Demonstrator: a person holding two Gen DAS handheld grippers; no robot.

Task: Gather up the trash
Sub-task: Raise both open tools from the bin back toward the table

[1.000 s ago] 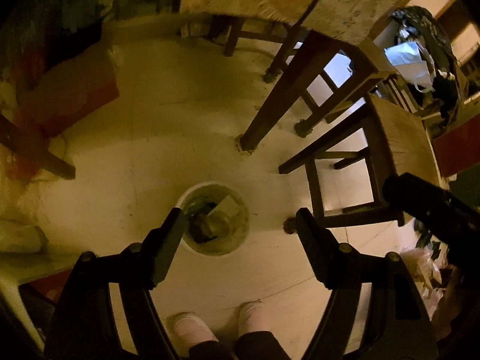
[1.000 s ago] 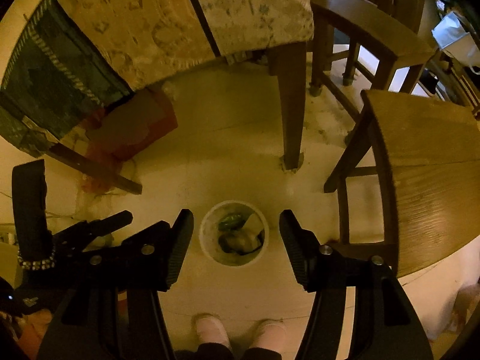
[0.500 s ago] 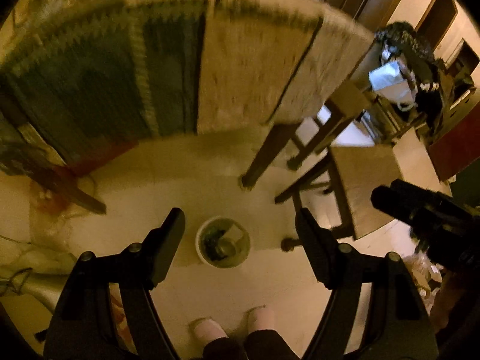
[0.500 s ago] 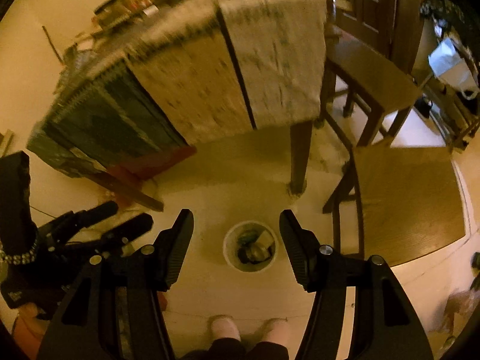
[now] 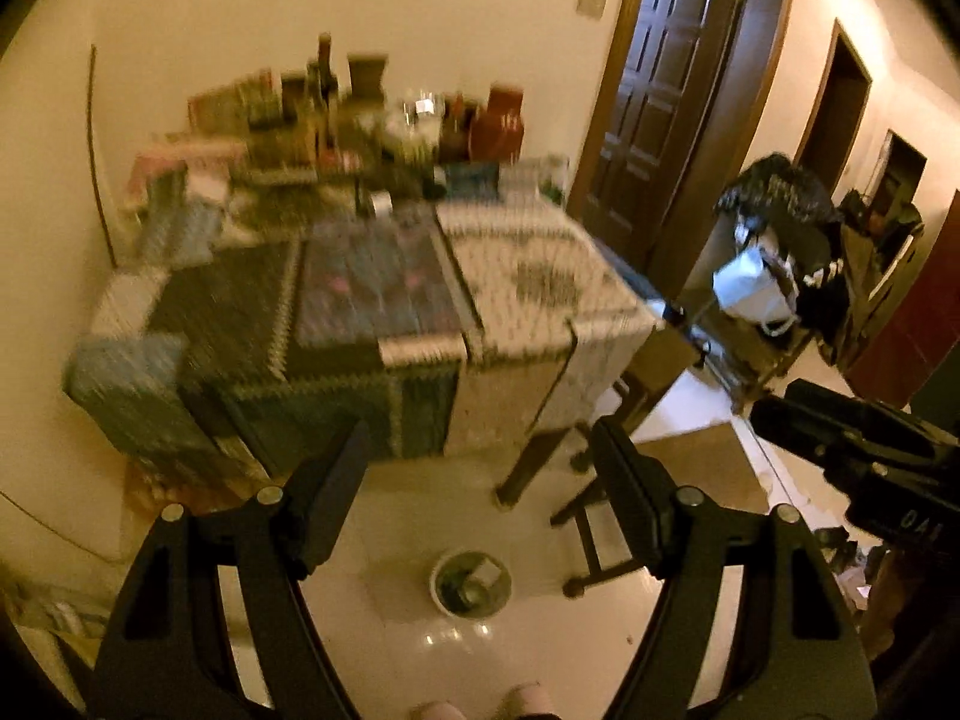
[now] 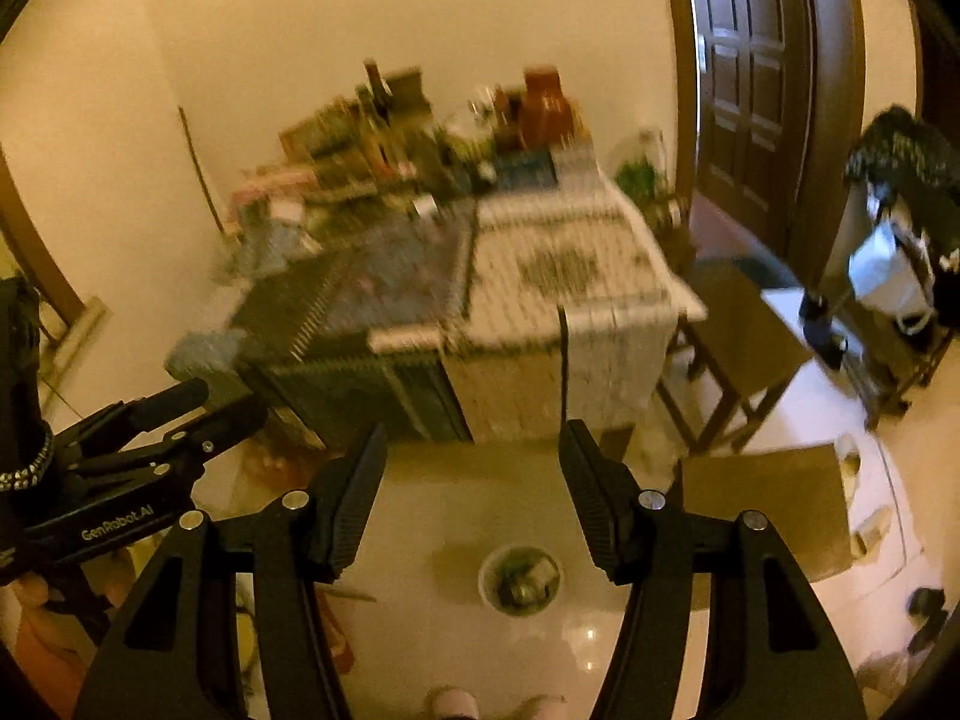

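My two grippers are open and hold nothing, high over the floor.

My left gripper (image 5: 480,468) has its jaws wide apart with only air between them. My right gripper (image 6: 471,468) has its jaws a bit less wide, and they are empty too. The little white bin (image 5: 471,582) sits on the shiny floor (image 5: 456,648), near the table leg (image 5: 528,468) and just beside a wooden stool (image 5: 702,468). It has trash in it. The table (image 6: 540,276) has a patterned cloth, and blurry bottles and boxes crowd its far edge. Toes of my shoes (image 5: 528,699) peek in at the bottom.
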